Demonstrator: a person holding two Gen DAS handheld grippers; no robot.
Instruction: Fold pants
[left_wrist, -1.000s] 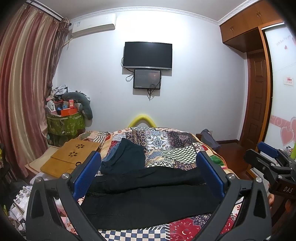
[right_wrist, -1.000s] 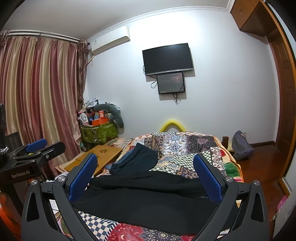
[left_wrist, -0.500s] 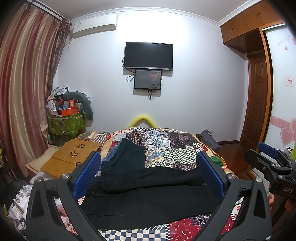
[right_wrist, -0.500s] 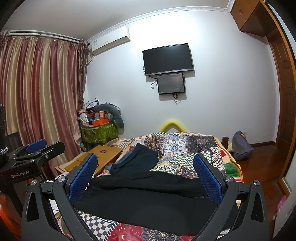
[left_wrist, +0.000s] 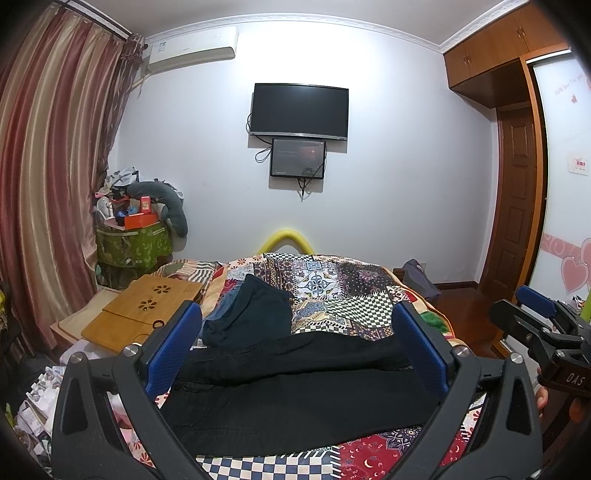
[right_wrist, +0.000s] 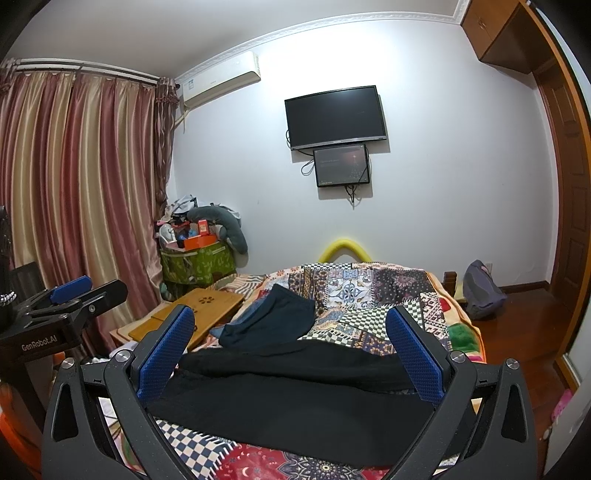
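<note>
Pants of plain black cloth (left_wrist: 295, 402) lie spread flat across the near end of a bed covered with a multicoloured patchwork quilt (left_wrist: 343, 291). They run crosswise, from 9 o'clock to 3 o'clock in both wrist views. The 2 legs lie side by side, one nearer and one farther, with a long shallow crease between them; the farther leg (right_wrist: 295, 363) bunches a little higher than the near one. The fabric looks matte and mostly smooth, with faint stitching near the 9 o'clock end, where the waist appears to be.

Just beyond the pants, toward 11 o'clock, a dark teal folded garment (left_wrist: 255, 314) rests on the quilt over a bit of blue denim (left_wrist: 223, 312). A light wooden lap desk with flower-shaped cut-outs (left_wrist: 147, 310) sits at 10 o'clock beside the bed.

The left gripper (left_wrist: 295, 354) hovers above the pants with its blue-padded fingers (left_wrist: 173, 347) spread wide and nothing between them. The right gripper (right_wrist: 291, 360) hangs likewise over the cloth, fingers (right_wrist: 166, 354) wide apart and empty. Neither visibly touches the fabric. Each gripper also shows at the edge of the other's view.
</note>
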